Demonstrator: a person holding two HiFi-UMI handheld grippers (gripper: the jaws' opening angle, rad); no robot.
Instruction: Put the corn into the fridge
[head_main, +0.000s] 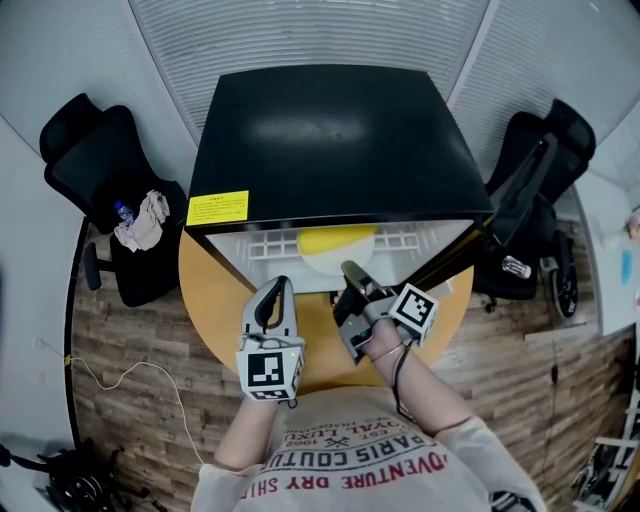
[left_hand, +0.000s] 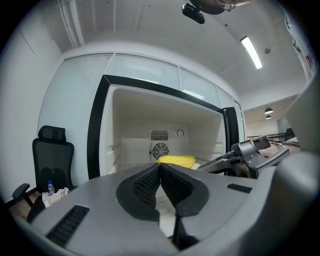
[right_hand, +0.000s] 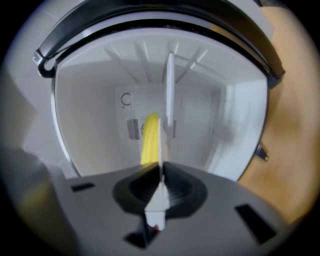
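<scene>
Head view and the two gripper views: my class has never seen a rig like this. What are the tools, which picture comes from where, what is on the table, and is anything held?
There is no robot here. A person holds a two-jaw tool, called a gripper, in each hand. The head view comes from a camera on the person's head that looks steeply down. The other two pictures come from cameras that ride on each gripper and look along its jaws.

A black mini fridge stands with its door open on the round wooden table. The yellow corn lies on a shelf inside it. The left gripper and the right gripper are in front of the opening. Both have their jaws together and hold nothing.
</scene>
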